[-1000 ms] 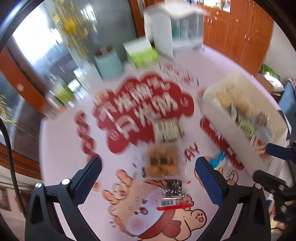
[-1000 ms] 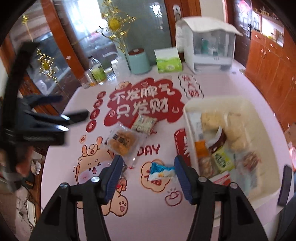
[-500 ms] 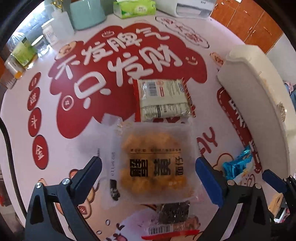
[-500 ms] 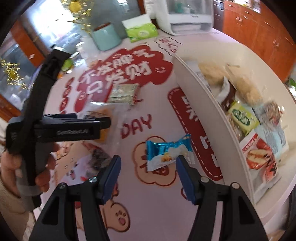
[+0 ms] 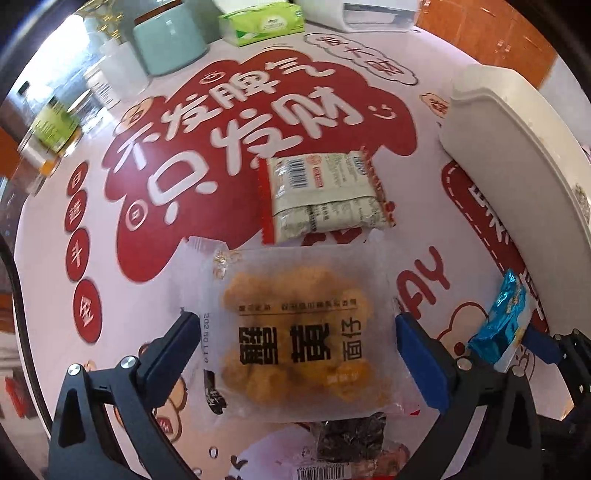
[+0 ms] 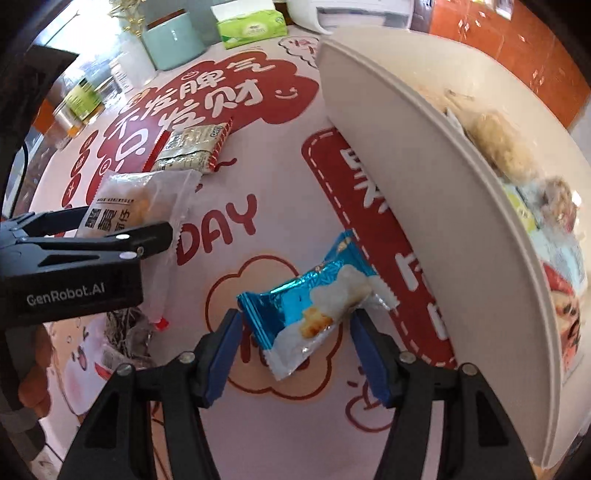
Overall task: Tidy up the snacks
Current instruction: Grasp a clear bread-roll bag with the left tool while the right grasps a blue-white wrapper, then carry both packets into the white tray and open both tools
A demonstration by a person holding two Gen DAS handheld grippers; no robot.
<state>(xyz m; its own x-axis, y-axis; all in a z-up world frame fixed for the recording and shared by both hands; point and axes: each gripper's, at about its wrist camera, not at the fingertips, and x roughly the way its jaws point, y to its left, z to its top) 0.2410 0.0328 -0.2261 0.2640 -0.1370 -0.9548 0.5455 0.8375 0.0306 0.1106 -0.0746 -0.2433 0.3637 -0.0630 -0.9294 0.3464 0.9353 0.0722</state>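
A clear packet of golden pastry (image 5: 299, 325) lies flat on the printed tablecloth, and my left gripper (image 5: 293, 321) stands open astride it, one pad at each side edge. The blue foil snack (image 6: 314, 306) lies slanted on the cloth next to the white bin (image 6: 424, 184). My right gripper (image 6: 295, 315) is down around it, jaws closing, pads at the packet's ends but not visibly pressing. The blue snack (image 5: 506, 321) also shows at the right of the left wrist view. In the right wrist view, the left gripper's black fingers (image 6: 110, 236) cross the clear packet (image 6: 136, 206).
A grey packet with red edges (image 5: 325, 199) lies beyond the pastry packet, and a dark packet (image 5: 347, 439) lies under its near end. The bin holds several snacks (image 6: 498, 144). A teal canister (image 5: 166, 40), a green tissue box (image 5: 262, 22) and bottles (image 5: 55, 122) line the far edge.
Both grippers have dropped close to the table. The left one now straddles the pastry packet; the right one has come down around the blue snack and its jaws have narrowed.
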